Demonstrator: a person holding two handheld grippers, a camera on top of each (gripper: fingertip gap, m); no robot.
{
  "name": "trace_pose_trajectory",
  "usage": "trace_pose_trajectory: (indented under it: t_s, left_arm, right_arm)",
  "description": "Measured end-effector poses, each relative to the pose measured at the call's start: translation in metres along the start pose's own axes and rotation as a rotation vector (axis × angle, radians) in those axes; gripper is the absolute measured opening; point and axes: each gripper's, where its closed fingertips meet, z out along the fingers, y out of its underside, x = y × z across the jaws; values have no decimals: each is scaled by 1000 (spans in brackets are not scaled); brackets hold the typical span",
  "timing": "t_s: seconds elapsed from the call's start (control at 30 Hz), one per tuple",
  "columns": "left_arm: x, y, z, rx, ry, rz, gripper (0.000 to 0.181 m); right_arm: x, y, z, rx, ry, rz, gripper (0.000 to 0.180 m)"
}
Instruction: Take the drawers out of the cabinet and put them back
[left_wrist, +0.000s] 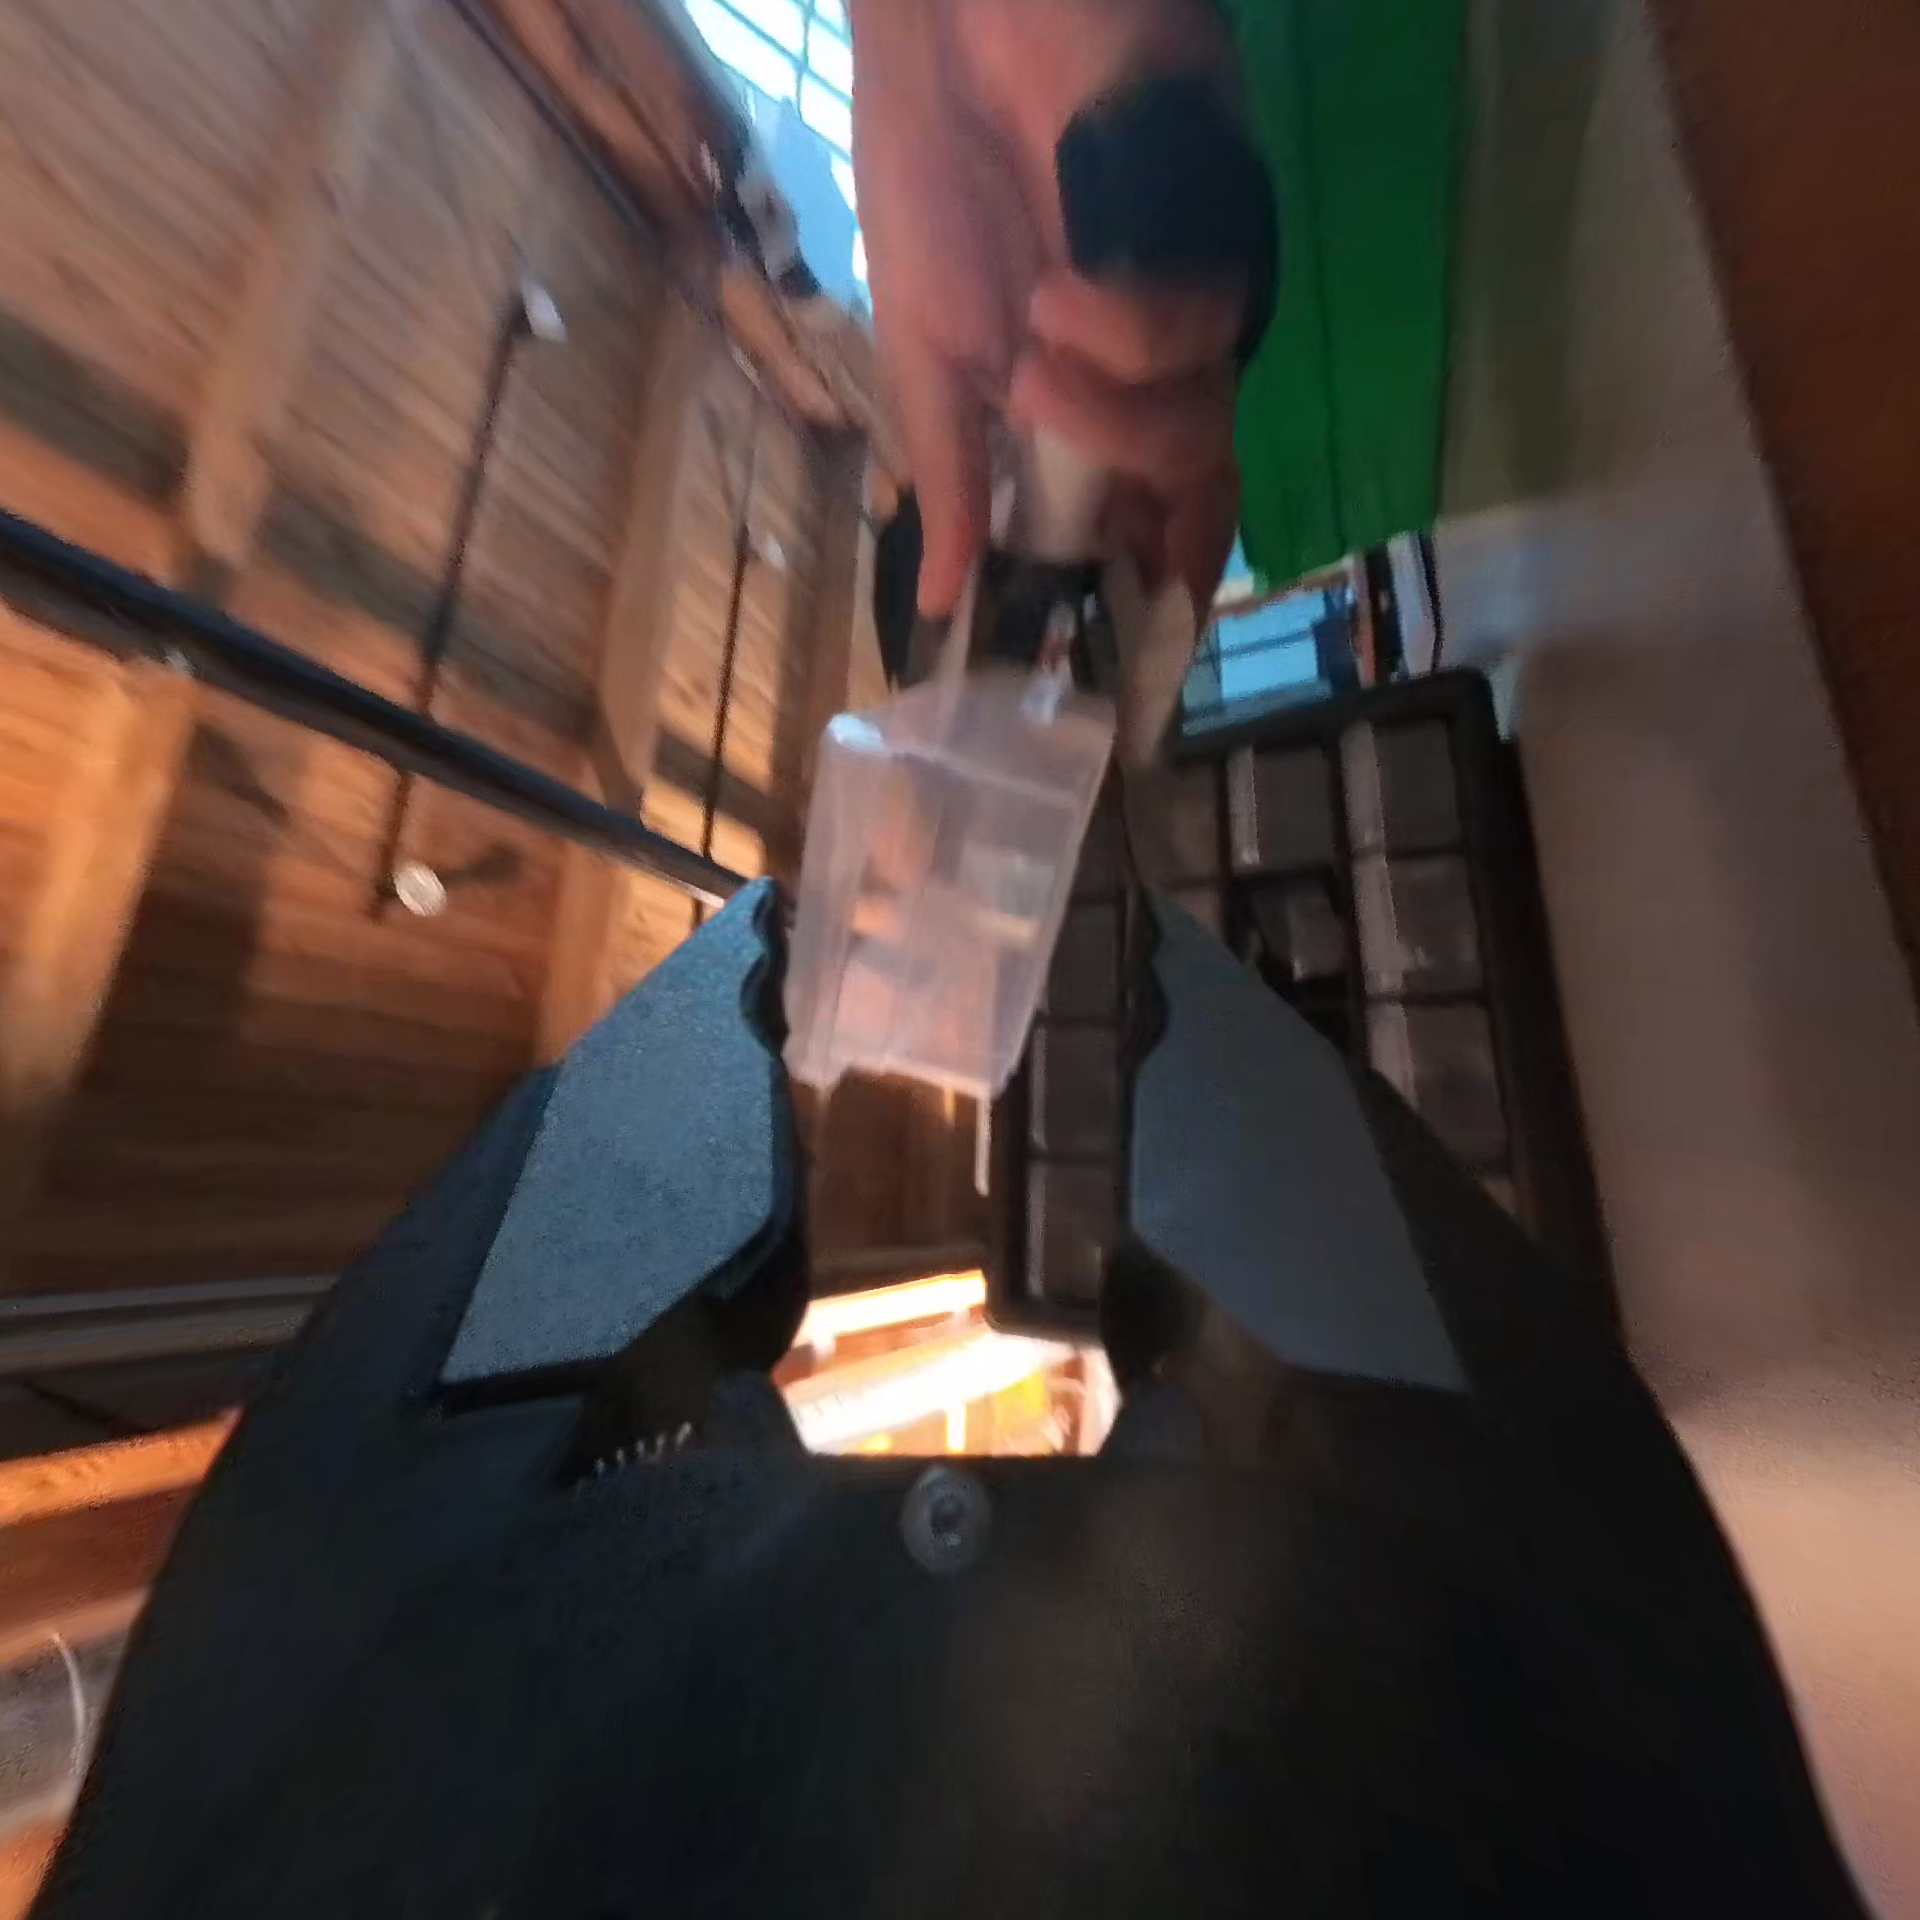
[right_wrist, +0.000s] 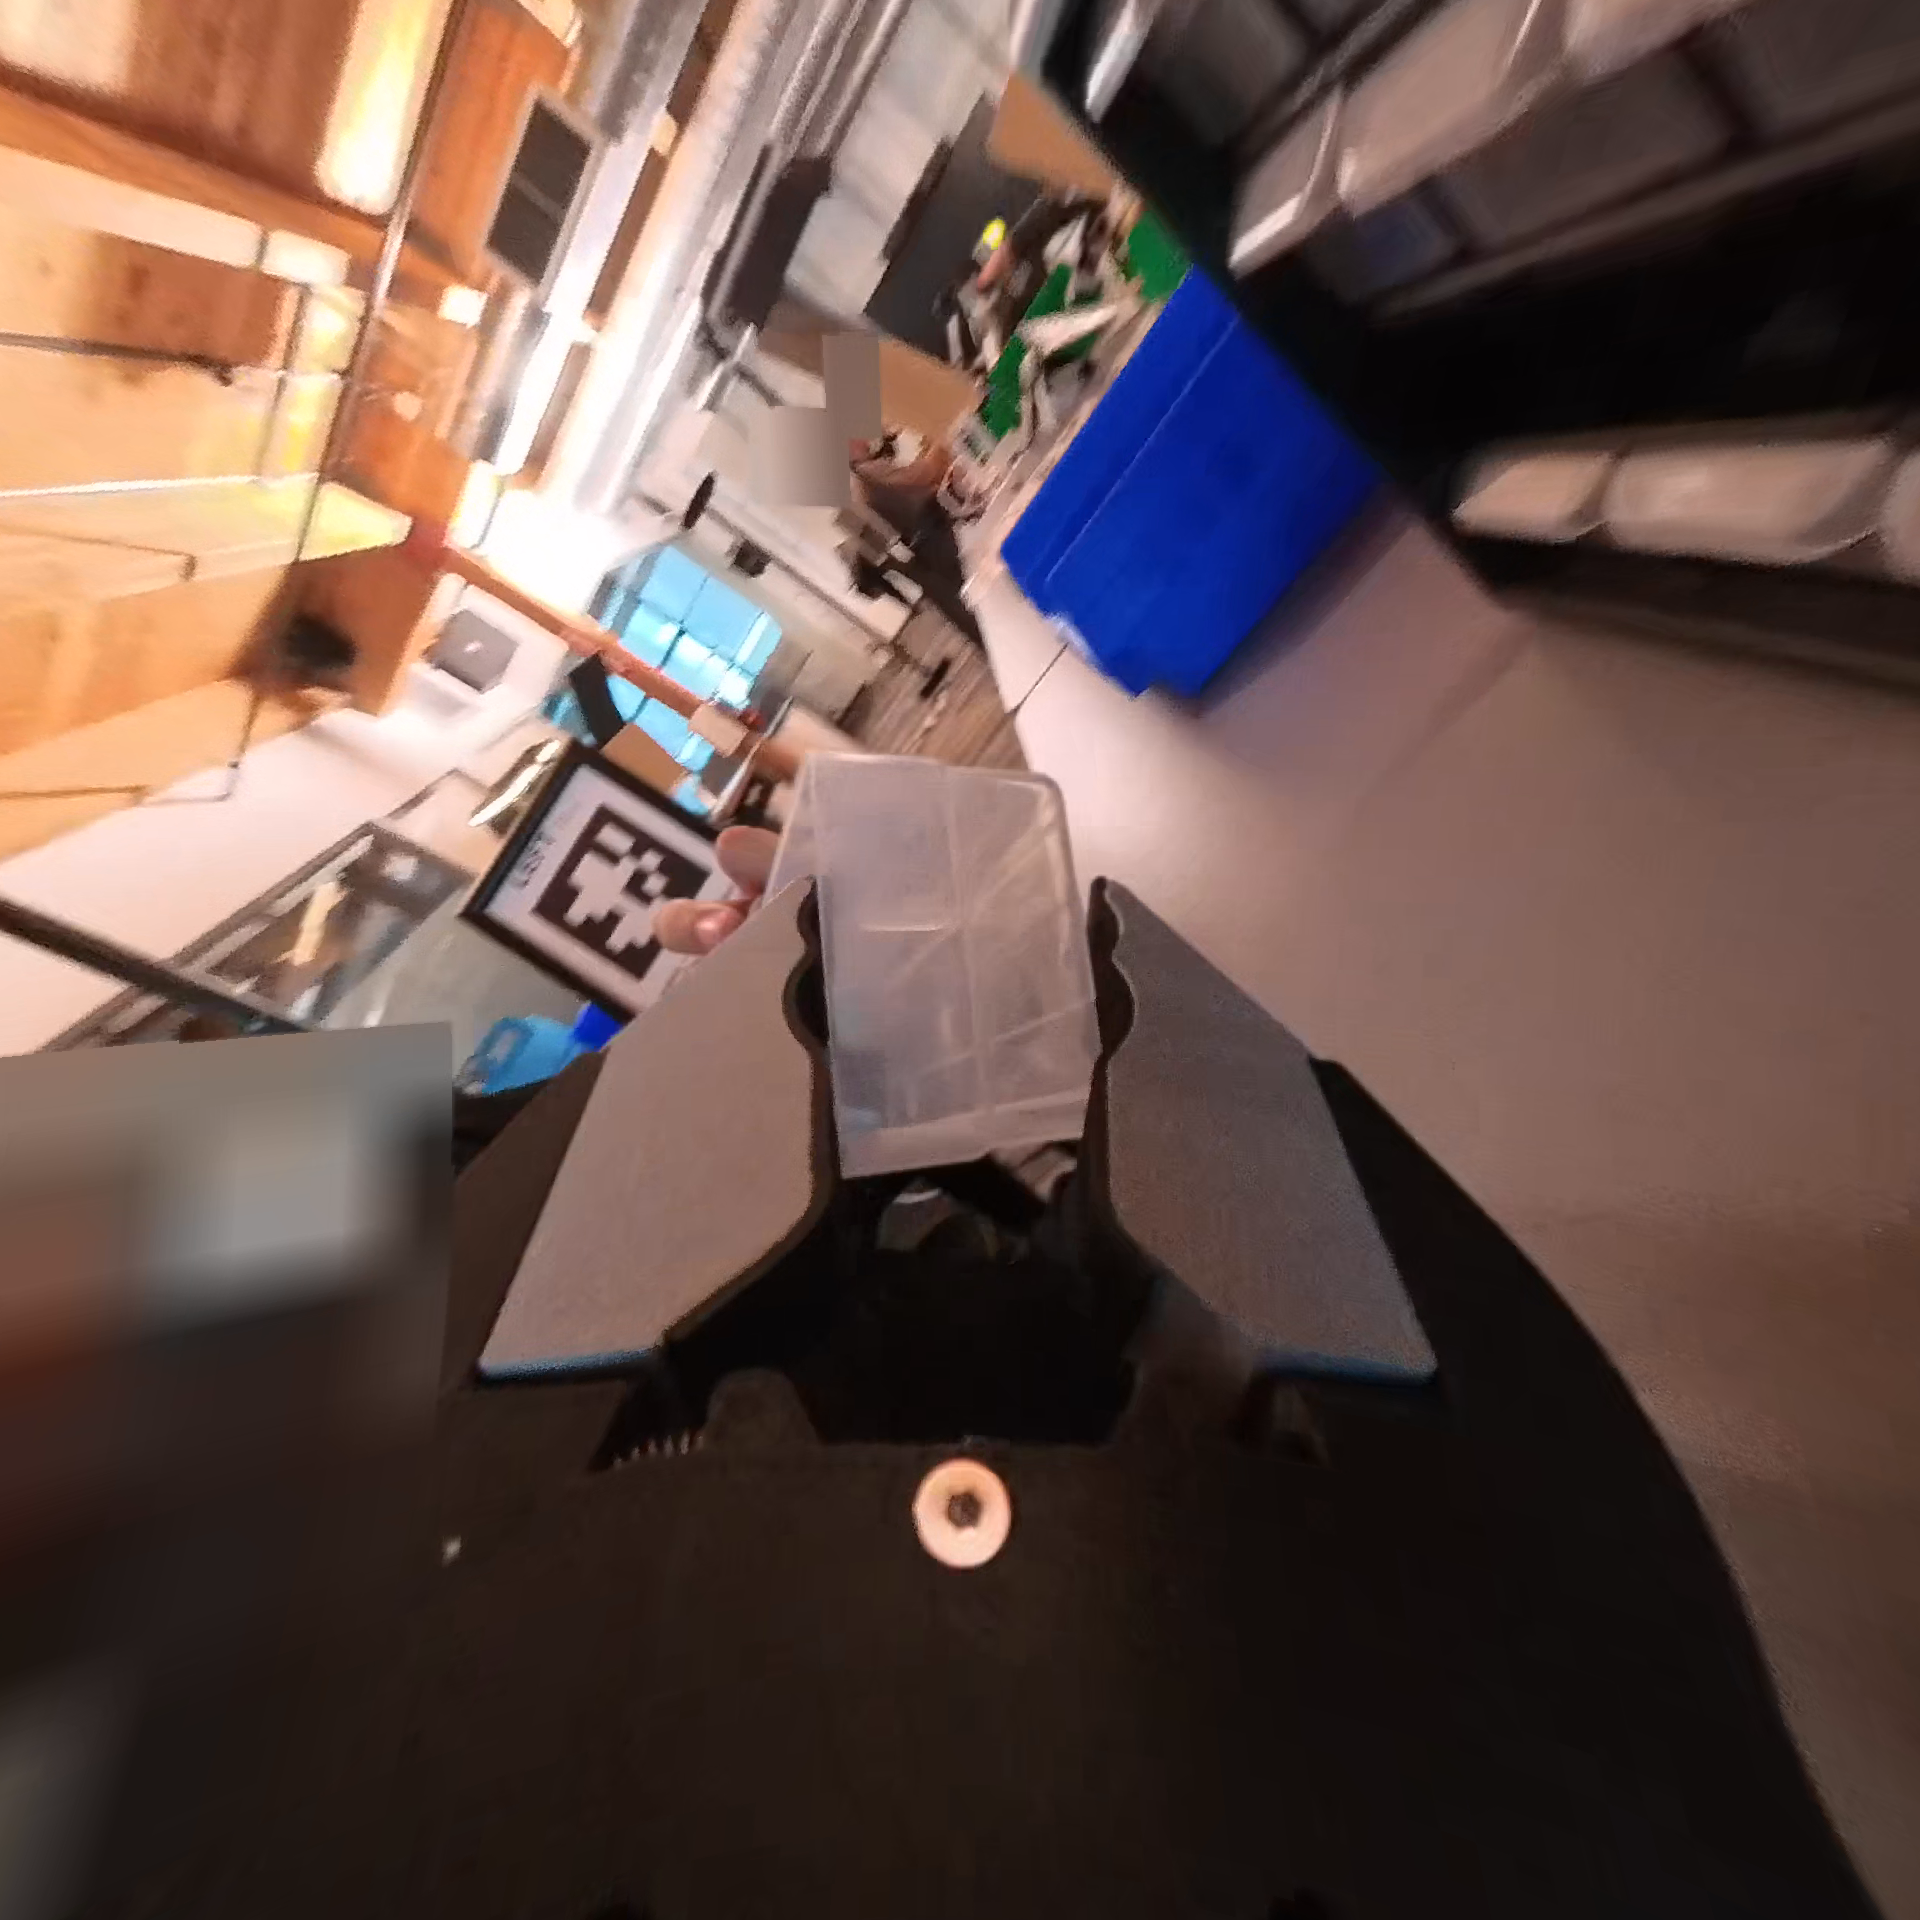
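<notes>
A clear plastic drawer (right_wrist: 951, 966) sits between the fingers of my right gripper (right_wrist: 951, 904), which is shut on it across its width and holds it in the air. In the left wrist view the same drawer (left_wrist: 935, 894) hangs from the right gripper (left_wrist: 1013, 623), which a hand holds from above. My left gripper (left_wrist: 961, 920) is open, with the drawer's near end between its tips; its left finger (left_wrist: 665, 1143) touches or nearly touches the drawer's side, and a gap shows on the right. The black cabinet (left_wrist: 1351, 935) with grey drawers stands just to the right. It also shows, blurred, in the right wrist view (right_wrist: 1558, 208).
A blue bin (right_wrist: 1174, 488) stands on the grey table (right_wrist: 1507, 987) beside the cabinet. A black-and-white marker plate (right_wrist: 613, 894) and fingers of a hand (right_wrist: 727, 873) show left of the drawer. A green cloth (left_wrist: 1351, 312) hangs behind. Both views are motion-blurred.
</notes>
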Motion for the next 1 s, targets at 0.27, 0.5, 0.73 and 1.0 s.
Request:
trace_pose_trajectory:
  t_s: [0.27, 0.5, 0.73, 1.0]
  left_arm:
    - [13, 10, 9, -101, 264, -308, 51]
    - [33, 34, 34, -244, 466, -514, 49]
    - [57, 42, 53, -345, 463, -373, 48]
    - [60, 28, 51, -285, 467, -274, 48]
  right_arm:
    - [39, 0, -1, -13, 155, -26, 58]
    - [59, -30, -61, 28, 752, -408, 74]
    - [-15, 9, -10, -180, 572, -740, 73]
    - [16, 45, 17, -412, 547, -900, 25]
